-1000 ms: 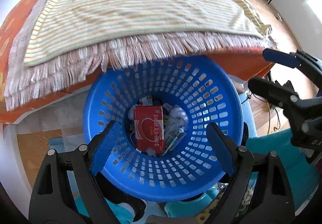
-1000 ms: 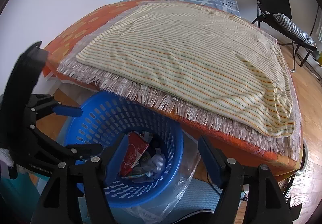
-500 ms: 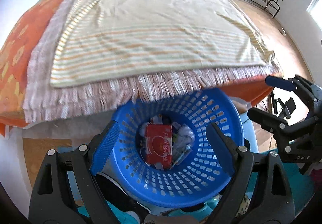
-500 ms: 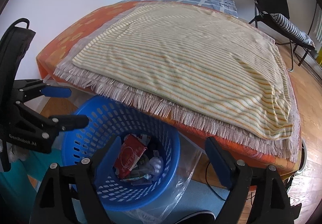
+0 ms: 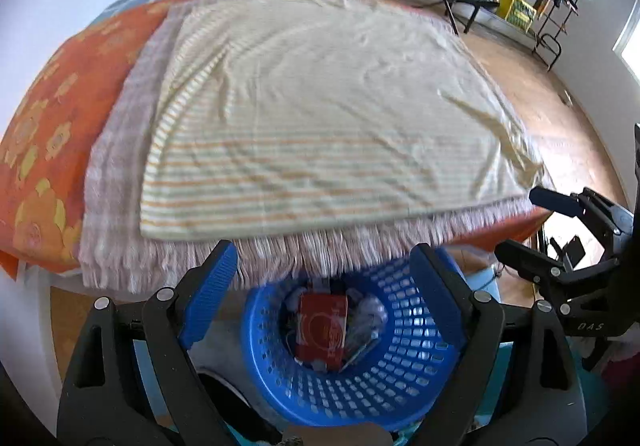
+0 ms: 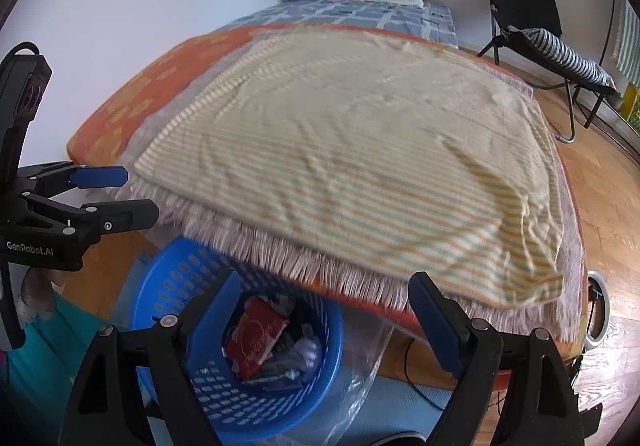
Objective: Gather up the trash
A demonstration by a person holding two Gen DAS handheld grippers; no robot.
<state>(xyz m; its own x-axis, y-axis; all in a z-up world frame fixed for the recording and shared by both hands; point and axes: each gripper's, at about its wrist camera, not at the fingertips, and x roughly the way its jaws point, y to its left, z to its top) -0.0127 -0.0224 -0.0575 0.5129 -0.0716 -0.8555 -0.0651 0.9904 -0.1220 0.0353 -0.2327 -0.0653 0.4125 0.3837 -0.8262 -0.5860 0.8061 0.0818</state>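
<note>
Striped blanket over orange bedsheet

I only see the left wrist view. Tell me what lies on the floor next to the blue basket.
Observer: A crumpled clear plastic bag lies against the blue basket, partly under the bed edge.
Operator: Report the right tool head-on.
Observer: The right tool is open with nothing between its fingers; its jaws have just been opening.
Operator: Check the floor past the bed's near corner.
Observer: A white round object sits on the wooden floor there; I cannot tell what it is.
</note>
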